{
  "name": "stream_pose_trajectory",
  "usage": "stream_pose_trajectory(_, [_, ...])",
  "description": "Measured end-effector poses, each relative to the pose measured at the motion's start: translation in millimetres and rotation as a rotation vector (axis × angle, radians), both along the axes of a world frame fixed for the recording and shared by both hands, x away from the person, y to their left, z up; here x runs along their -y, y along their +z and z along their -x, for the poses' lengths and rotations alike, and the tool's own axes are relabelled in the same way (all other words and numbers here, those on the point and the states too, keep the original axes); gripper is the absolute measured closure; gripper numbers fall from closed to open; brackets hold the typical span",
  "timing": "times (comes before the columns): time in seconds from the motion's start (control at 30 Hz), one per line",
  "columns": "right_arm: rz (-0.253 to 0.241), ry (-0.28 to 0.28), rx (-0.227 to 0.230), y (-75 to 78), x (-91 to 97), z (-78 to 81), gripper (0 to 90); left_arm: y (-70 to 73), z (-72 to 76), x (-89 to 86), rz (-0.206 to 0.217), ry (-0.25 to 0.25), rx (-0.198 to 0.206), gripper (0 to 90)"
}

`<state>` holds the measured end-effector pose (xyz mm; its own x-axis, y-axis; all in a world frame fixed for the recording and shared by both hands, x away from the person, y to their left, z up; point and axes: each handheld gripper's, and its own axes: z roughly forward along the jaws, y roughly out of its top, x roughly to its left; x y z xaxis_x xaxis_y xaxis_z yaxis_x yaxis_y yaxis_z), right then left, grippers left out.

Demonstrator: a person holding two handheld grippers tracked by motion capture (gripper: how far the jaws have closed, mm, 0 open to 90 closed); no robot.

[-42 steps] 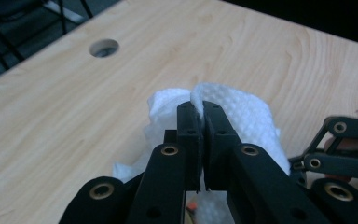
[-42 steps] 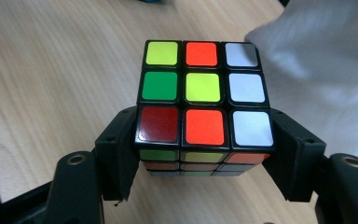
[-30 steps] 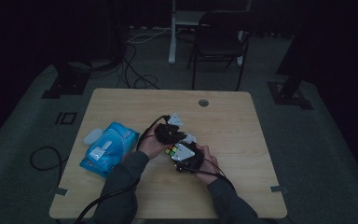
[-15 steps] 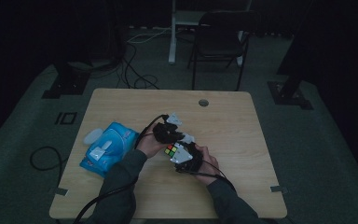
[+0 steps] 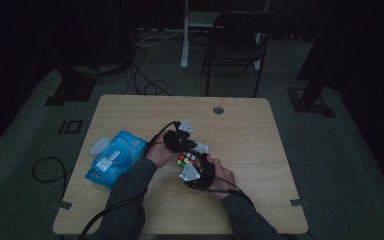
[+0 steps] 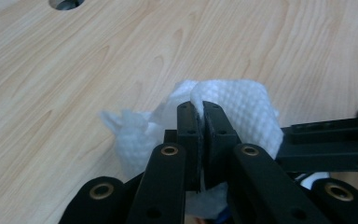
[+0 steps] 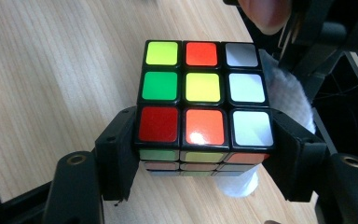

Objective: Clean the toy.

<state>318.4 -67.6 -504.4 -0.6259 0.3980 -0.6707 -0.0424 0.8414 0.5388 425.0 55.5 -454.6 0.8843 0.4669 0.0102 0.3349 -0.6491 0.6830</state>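
Both grippers meet near the middle of the table (image 5: pixel 130 210) in the high view: the left gripper (image 5: pixel 180 140) pinches a white wipe (image 5: pixel 201 148), and the right gripper (image 5: pixel 192 170) holds a puzzle cube (image 5: pixel 185 159), which sits between the two hands, well away from all edges. Near the left edge lies a blue wipe pack (image 5: pixel 115 157) with a white flap on its top; what remains inside I cannot tell. In the left gripper view, the jaws are pressed together on a fold of the wipe (image 6: pixel 242 107). In the right gripper view, the jaws clamp the cube (image 7: pixel 205 93) on two opposite sides, with the wipe (image 7: pixel 284 93) just behind its right face. I judge the wiping goes best when the cube stays clamped firmly and the wipe passes flat over each face.
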Motion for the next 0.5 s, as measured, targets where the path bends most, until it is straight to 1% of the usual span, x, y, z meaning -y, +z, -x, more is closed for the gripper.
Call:
stream_pose_trajectory(0.03, [-0.002,-0.002,0.0,0.0,0.0,0.1,34.3,0.3,1.1,1.6,-0.004,-0.009,-0.003,87.8])
stream_pose_trajectory(0.13, [-0.005,-0.003,0.003,0.5,0.5,0.0,34.4,0.8,2.8,5.6,0.001,-0.03,-0.006,87.8])
stream_pose_trajectory(0.17, [-0.006,-0.005,0.003,0.7,0.6,0.1,34.4,0.5,3.4,7.0,0.01,-0.032,-0.01,87.8])
stream_pose_trajectory(0.27, [-0.011,-0.008,0.004,0.9,1.0,0.3,34.4,0.9,3.7,9.7,0.0,-0.046,-0.011,87.8])
stream_pose_trajectory(0.37, [-0.009,-0.01,0.004,0.6,1.3,0.6,34.4,1.3,3.3,10.6,0.001,-0.05,-0.014,87.8])
stream_pose_trajectory(0.5, [-0.011,-0.004,0.012,1.4,1.4,0.3,34.3,1.4,0.6,8.6,-0.02,-0.042,-0.006,87.8])
